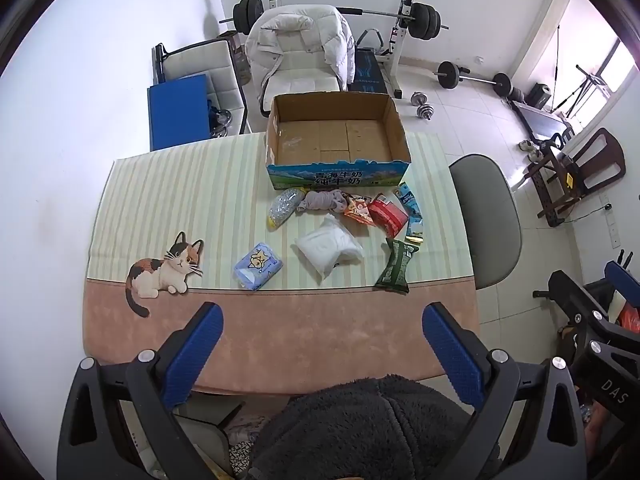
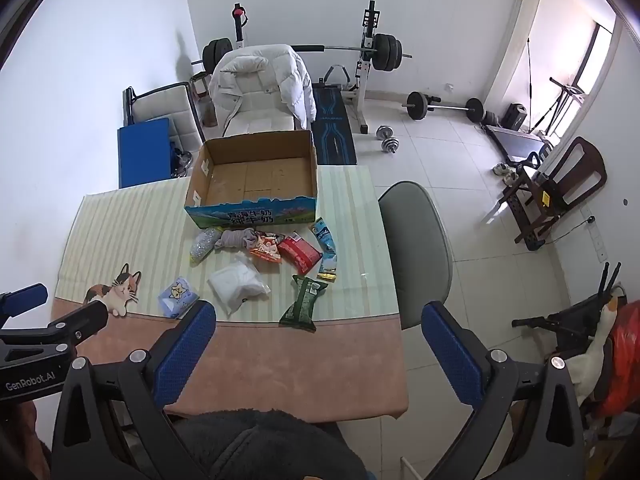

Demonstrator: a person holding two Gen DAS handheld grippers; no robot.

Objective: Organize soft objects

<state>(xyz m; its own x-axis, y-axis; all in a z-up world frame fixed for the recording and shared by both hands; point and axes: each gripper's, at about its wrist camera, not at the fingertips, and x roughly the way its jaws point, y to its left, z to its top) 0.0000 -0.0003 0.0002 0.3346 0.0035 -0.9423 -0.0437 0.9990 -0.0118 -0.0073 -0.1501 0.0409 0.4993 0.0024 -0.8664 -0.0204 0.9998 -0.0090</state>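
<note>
Soft packets lay loose on the table (image 1: 132,200) in front of an empty milk carton box (image 1: 338,140), with both tools held back over the near edge.

Nearest the left tool (image 1: 322,344) lay the blue cat-print tissue pack (image 1: 258,266) and the white plastic bag (image 1: 330,249); the green snack bag (image 2: 303,304), its long axis running roughly toward the box, lay ahead of the right tool (image 2: 318,346) and to its left. Farther off, just beside the box front, sat the grey cloth bundle (image 1: 322,202), red packet (image 1: 387,214) and orange packet (image 1: 358,212). Both tools stood wide open, holding and touching nothing; a forward reach seemed needed first.
</note>
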